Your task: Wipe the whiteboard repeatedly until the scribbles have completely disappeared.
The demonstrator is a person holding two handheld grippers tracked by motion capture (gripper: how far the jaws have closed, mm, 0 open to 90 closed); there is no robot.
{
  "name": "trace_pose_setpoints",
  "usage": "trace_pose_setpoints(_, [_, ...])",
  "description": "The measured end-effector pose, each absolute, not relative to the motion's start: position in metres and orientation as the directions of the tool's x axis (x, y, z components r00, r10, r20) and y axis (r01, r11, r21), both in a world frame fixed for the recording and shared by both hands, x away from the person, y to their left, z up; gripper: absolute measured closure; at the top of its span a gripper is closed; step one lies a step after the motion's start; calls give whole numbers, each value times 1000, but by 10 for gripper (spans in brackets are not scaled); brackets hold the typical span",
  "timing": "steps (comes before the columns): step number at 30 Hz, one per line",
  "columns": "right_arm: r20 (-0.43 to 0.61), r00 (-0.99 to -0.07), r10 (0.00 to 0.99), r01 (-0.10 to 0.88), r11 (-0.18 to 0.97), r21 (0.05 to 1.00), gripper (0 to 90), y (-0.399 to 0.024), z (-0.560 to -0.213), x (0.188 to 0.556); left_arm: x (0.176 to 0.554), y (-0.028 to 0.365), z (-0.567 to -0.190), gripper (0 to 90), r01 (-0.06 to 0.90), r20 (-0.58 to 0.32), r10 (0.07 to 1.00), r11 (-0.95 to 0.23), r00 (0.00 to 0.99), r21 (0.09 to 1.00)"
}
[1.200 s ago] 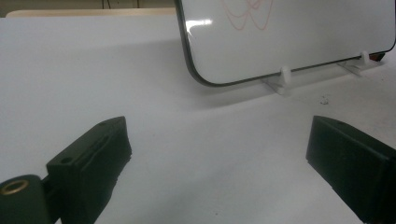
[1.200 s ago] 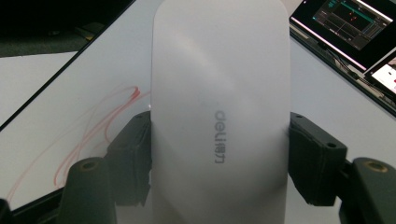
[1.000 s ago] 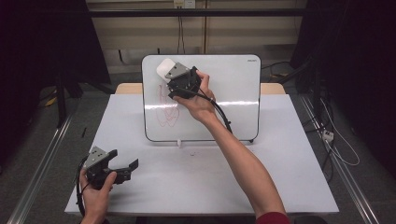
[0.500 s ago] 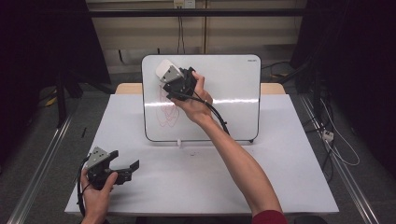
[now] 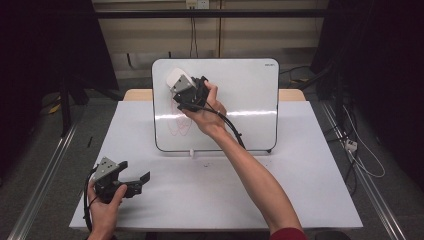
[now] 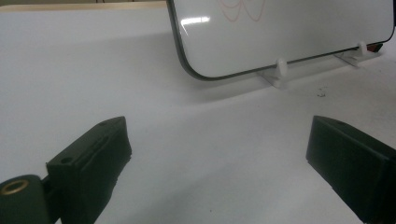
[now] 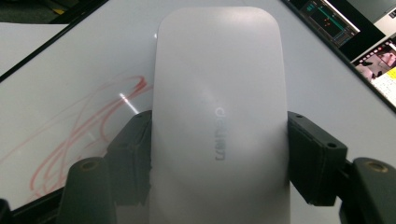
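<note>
A white eraser point(image 5: 176, 79) is pressed flat against the upright whiteboard point(image 5: 240, 100), near its upper left. My right gripper point(image 5: 184, 89) is shut on the eraser. In the right gripper view the eraser point(image 7: 217, 116) sits between both jaws, with red scribbles point(image 7: 84, 140) on the whiteboard point(image 7: 327, 84) to its left. The red scribbles point(image 5: 177, 122) lie just below the eraser in the high view. My left gripper point(image 5: 140, 182) rests low over the table's front left, open and holding nothing. In the left gripper view my left gripper point(image 6: 219, 158) faces the whiteboard's lower corner point(image 6: 289, 32).
The whiteboard stands on small white feet point(image 6: 280, 70) on a white table point(image 5: 300, 190). A few dark specks point(image 6: 321, 93) lie before the board. The right gripper's cable point(image 5: 232, 130) hangs across the board. Dark floor, rails and cables surround the table.
My right gripper has slid the eraser slightly left and down across the board. The left gripper has not moved.
</note>
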State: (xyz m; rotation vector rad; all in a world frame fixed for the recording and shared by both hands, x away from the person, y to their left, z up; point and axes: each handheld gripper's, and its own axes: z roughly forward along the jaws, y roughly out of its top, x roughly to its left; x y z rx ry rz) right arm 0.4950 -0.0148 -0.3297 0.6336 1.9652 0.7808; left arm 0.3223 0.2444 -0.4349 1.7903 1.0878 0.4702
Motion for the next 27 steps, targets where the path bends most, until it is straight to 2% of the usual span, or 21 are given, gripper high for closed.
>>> trace_pose_setpoints(19, [-581, -532, 616, 88, 723, 686, 316, -2, -365, 464, 322, 244, -435, 60, 468, -142, 836, -149, 530, 871])
trace_pose_setpoints(27, [-562, -537, 630, 93, 706, 702, 317, -3, -364, 465, 322, 245, -435, 60, 469, -143, 838, -145, 527, 871])
